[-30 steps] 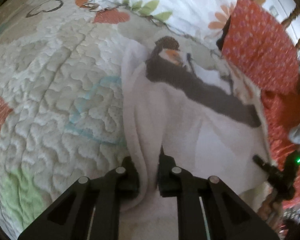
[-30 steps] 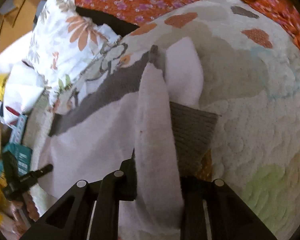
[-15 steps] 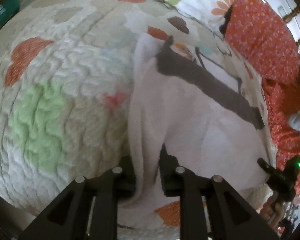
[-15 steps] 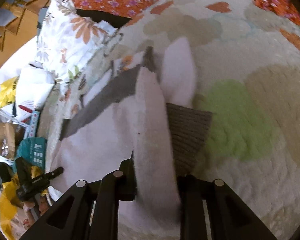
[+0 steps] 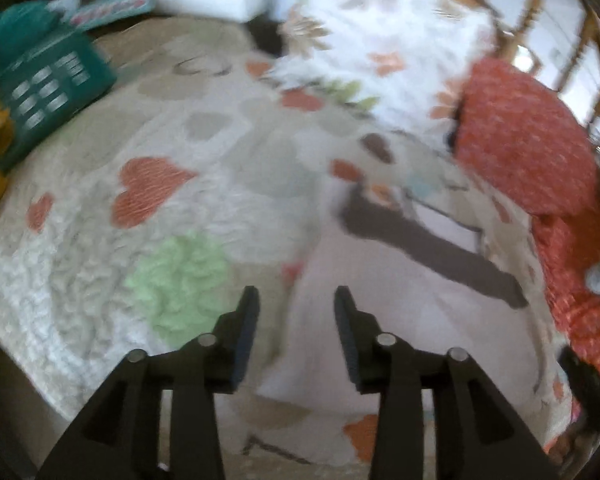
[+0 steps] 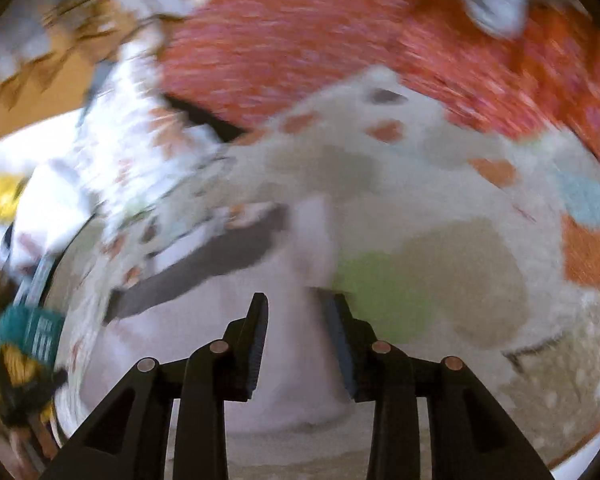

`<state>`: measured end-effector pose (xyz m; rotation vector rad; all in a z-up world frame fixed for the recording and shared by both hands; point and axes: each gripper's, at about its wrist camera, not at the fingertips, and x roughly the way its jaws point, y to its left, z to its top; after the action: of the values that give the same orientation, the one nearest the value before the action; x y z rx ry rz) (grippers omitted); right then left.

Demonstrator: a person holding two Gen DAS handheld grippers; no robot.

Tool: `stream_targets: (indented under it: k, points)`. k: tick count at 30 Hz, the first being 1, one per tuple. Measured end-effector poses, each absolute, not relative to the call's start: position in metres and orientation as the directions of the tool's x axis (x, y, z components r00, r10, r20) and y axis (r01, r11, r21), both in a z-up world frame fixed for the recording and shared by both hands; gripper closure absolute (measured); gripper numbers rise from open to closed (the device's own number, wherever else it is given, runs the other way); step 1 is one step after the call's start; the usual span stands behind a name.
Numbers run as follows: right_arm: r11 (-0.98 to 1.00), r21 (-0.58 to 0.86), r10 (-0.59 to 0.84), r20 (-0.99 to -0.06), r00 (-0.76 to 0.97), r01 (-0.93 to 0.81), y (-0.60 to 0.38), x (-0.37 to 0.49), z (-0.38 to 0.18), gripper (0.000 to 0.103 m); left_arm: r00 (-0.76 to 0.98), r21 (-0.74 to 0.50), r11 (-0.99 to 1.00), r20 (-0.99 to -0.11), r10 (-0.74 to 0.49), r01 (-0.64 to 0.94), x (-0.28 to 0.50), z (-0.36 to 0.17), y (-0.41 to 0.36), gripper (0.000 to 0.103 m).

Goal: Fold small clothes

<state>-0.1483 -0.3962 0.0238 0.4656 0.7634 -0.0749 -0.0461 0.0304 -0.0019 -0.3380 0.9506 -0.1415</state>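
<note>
Beneath both my claws spreads a quilted bedspread (image 5: 100,288) with heart patches. My left gripper (image 5: 296,300) is opening, its fingers clear of any cloth, with nothing pinched between them; the white garment (image 5: 400,320) with its dark grey band (image 5: 432,244) lies flat just ahead and to its right. My right gripper (image 6: 296,308) is opening too, holding nothing, the same garment (image 6: 288,360) lying below its parted fingers. Farther out from my left claw sit a floral pillow (image 5: 380,40), an orange cushion (image 5: 524,148) and a teal box (image 5: 48,80).
</note>
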Motion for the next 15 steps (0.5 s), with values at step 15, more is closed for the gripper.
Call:
stream_targets:
  k: [15]
  points:
    - [0.865,0.297,-0.028,-0.776,0.630,0.404,-0.409,-0.078,-0.022,0.054,0.427,-0.338,0.940,-0.856,-0.290,-0.039,-0.017,-0.043,0.008,0.054]
